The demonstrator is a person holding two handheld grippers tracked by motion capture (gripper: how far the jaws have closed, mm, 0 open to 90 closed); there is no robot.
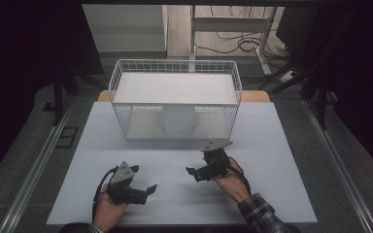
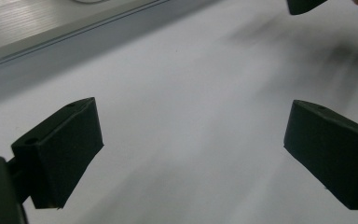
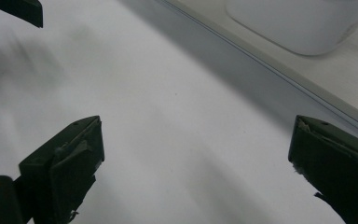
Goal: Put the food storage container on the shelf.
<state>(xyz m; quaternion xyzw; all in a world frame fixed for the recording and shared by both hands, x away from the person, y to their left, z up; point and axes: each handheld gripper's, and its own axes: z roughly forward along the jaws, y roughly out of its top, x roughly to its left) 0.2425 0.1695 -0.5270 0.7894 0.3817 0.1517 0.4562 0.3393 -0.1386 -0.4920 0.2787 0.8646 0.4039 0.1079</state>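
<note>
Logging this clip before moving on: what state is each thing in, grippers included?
left gripper: open, holding nothing, over the table.
right gripper: open, holding nothing, over the table.
wire basket: upright on the table, open side facing the person.
white round object: resting inside the basket's lower level, untouched.
</note>
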